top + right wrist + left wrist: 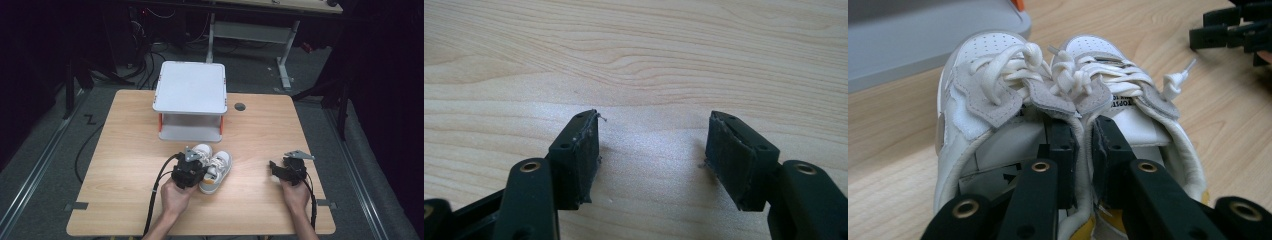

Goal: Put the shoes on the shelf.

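Left gripper view looks straight down into a pair of small white shoes (1068,100) standing side by side, and the left gripper (1083,145) has one jaw inside each shoe, so the two inner collar walls sit pressed together between the pads. Those jaws are nearly together, clamped on the touching inner sides of the pair. From the high view the shoes (216,165) sit just in front of the white two-tier shelf (190,87), near the middle of the wooden table (125,150), with toes towards the shelf and heels towards the person, their long axes running roughly from person to shelf, leaning a little rightwards. Well to the right of the shoes, the right gripper (274,166) rests low over bare wood, its jaws spread wide with nothing between them.
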`<state>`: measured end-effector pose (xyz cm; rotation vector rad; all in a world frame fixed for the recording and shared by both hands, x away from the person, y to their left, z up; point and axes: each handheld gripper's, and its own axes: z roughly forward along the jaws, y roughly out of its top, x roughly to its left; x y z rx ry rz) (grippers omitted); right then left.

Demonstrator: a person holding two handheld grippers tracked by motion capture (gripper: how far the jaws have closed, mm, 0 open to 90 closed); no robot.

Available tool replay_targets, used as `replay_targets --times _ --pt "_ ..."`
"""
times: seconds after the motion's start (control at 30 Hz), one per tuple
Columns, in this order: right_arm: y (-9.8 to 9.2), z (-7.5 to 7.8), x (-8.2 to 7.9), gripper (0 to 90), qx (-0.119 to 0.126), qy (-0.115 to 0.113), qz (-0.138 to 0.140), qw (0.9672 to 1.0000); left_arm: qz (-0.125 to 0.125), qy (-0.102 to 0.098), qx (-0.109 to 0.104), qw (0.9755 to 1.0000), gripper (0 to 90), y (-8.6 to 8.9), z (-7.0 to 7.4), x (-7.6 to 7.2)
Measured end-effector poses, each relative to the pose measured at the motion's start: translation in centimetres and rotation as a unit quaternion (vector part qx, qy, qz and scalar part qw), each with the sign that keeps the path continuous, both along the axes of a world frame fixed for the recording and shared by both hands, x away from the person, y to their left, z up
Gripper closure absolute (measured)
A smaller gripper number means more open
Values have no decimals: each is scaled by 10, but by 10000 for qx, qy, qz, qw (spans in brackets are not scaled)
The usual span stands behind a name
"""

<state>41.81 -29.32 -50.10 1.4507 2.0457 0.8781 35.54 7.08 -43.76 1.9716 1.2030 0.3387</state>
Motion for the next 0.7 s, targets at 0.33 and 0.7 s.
replay_targets --times 0.33,0.7 --pt "0 0 0 378 -3 -2 9 10000 164 -189 158 9996 807 20 14 23" --pt "0 0 0 378 -6 -9 14 10000 544 -303 216 9978 807 38 15 53"
